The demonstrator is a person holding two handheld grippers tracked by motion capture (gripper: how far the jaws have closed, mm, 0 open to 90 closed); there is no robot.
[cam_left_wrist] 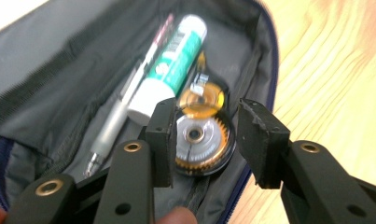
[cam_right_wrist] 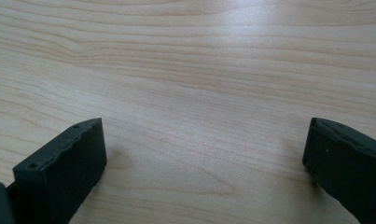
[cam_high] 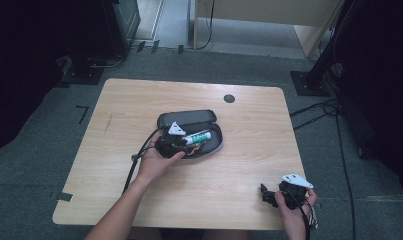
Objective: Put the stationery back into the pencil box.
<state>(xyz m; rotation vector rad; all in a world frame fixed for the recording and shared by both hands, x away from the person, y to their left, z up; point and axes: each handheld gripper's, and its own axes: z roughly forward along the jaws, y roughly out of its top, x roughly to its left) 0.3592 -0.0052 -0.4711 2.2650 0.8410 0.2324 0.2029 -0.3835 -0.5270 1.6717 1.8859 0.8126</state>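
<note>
Hovering over the open case (cam_high: 189,120) at table (cam_high: 114,100) centre, the left gripper (cam_left_wrist: 203,140) stands released, tape (cam_left_wrist: 202,137) lying between its jaws; the right gripper (cam_high: 270,196), at five o'clock, gapes empty.

My right tongs (cam_right_wrist: 204,172) point down at the table (cam_right_wrist: 190,70), and their two black jaws rise from the bottom corners, standing wide apart with nothing between them. The jaw on the left shows its ridged inner face and a small hole near its top edge; the jaw on the right is cut off by the frame. Under them lies pale wood with long wavy grain running across, brighter toward the top.
</note>
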